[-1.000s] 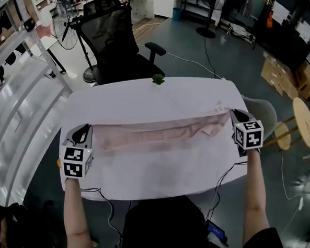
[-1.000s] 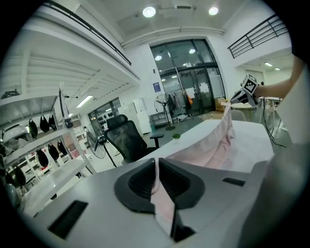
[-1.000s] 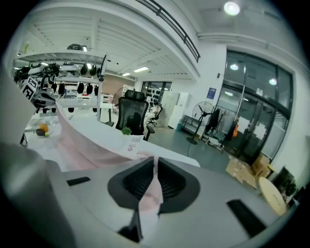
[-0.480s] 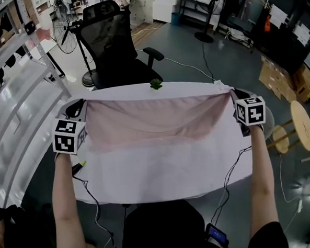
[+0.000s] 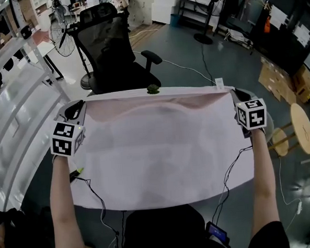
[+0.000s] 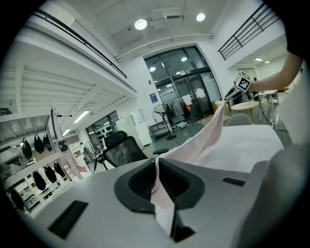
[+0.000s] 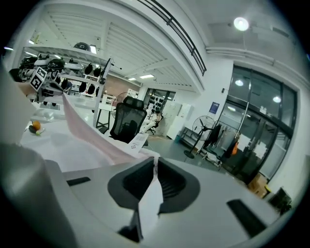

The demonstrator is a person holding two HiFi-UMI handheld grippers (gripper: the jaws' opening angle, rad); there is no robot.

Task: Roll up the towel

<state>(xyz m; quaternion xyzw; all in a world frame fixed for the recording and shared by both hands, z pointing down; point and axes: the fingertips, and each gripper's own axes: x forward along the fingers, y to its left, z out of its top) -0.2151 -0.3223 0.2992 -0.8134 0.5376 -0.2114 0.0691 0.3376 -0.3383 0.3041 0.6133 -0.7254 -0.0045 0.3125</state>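
A pale pink towel (image 5: pixel 160 120) is stretched wide between my two grippers above the white table (image 5: pixel 164 193). My left gripper (image 5: pixel 75 107) is shut on the towel's far left corner, and my right gripper (image 5: pixel 236 95) is shut on its far right corner. The towel's top edge runs taut near the table's far side and the cloth falls toward me. In the left gripper view, towel (image 6: pixel 208 138) cloth is pinched in the left gripper (image 6: pixel 156 164). The right gripper view shows the towel (image 7: pixel 87 131) leading into the right gripper (image 7: pixel 155 167), with a white label (image 7: pixel 137 142) close by.
A black office chair (image 5: pixel 111 50) stands behind the table's far edge, with a small green plant (image 5: pixel 153 89) at that edge. White shelving (image 5: pixel 17 103) runs along the left. A round wooden stool (image 5: pixel 301 122) stands to the right. Cables hang off the table's near side.
Both grippers have risen and moved toward the table's far edge. The towel went from a bunched strip lying on the table to a sheet spread out between them.
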